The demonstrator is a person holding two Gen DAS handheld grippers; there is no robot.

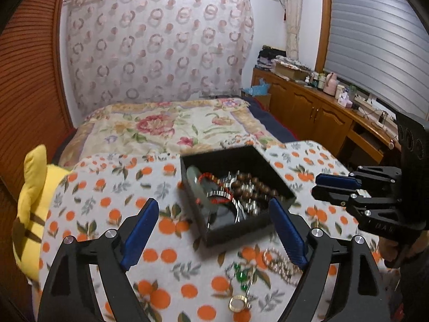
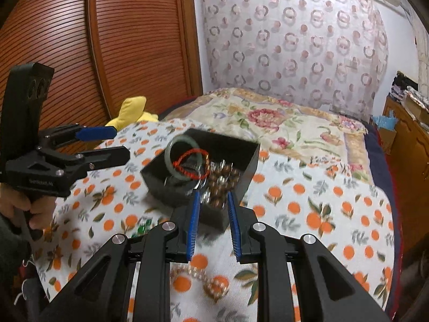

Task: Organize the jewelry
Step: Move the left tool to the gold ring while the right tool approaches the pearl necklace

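Now we are hovering both grippers by the black box (image 1: 236,187): left gripper (image 1: 214,230) fingers spread empty, right gripper (image 2: 213,224) fingers narrowed, gripping nothing; bumping risks spilling bracelets.

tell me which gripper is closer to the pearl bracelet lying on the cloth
Left. The left gripper is open, and its right finger sits just above the pearl bracelet. The right gripper hangs beside the black box, farther from the bracelet.
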